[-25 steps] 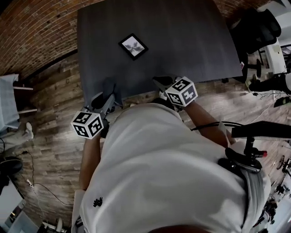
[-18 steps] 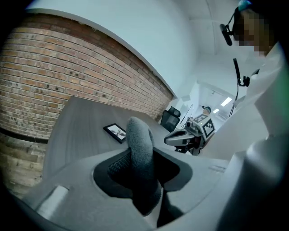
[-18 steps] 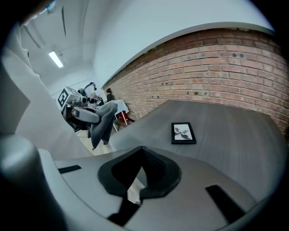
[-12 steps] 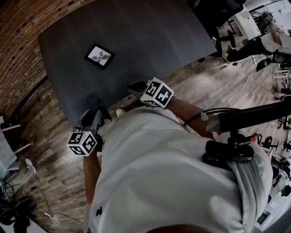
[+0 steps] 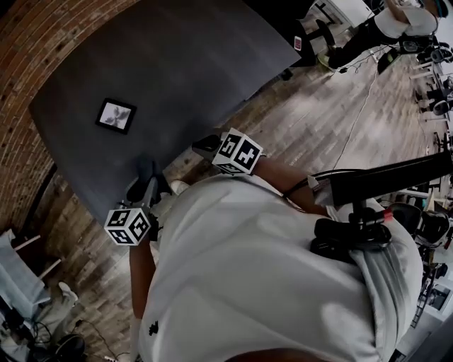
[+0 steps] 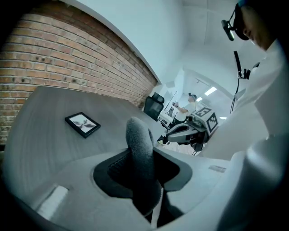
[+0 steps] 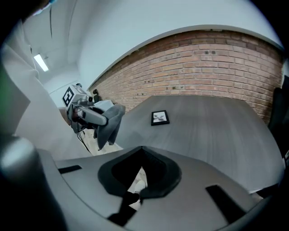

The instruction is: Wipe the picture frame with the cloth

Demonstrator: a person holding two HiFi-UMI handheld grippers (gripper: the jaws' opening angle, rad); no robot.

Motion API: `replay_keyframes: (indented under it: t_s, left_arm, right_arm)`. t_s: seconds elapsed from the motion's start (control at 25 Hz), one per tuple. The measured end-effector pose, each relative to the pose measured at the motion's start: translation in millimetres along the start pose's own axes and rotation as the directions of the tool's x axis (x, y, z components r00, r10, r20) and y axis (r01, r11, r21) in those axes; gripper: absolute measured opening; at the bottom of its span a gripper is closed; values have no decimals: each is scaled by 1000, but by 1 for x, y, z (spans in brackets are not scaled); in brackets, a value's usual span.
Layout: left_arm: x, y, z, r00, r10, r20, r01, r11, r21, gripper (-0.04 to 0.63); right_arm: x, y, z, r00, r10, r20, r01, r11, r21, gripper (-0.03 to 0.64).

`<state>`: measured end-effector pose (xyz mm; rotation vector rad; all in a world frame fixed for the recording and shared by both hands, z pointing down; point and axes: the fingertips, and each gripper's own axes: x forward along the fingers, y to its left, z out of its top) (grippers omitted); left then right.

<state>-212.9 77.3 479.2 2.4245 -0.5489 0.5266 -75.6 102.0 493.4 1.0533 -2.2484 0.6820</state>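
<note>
The small black picture frame (image 5: pixel 117 115) lies flat on the dark grey table (image 5: pixel 191 63), towards its far left; it also shows in the left gripper view (image 6: pixel 82 124) and the right gripper view (image 7: pixel 160 117). My left gripper (image 5: pixel 145 182) hovers at the table's near edge, shut on a grey cloth (image 6: pixel 139 144) that sticks up out of its jaws and hangs from them (image 7: pixel 108 124). My right gripper (image 5: pixel 205 146) is beside it over the near edge, shut and holding nothing (image 7: pixel 139 193). Both grippers are well short of the frame.
A brick wall (image 5: pixel 28 63) runs behind the table. Wooden floor (image 5: pixel 318 113) lies to the right, with office chairs and another person (image 5: pixel 396 21) at the far right. A pale stool (image 5: pixel 18 283) stands at the lower left. The person's white shirt (image 5: pixel 269 283) fills the foreground.
The head view has swung, so the table and frame have slid to the left of the picture. Both grippers have shifted along the table's near edge, the left one keeping the cloth.
</note>
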Motion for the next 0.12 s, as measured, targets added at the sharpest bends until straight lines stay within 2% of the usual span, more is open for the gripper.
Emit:
replay_keyframes:
  t_s: [0.12]
  left_arm:
    - [29, -42, -3, 999, -24, -49, 25, 999, 30, 127]
  right_arm:
    - [-43, -15, -22, 999, -23, 29, 22, 1000, 22, 8]
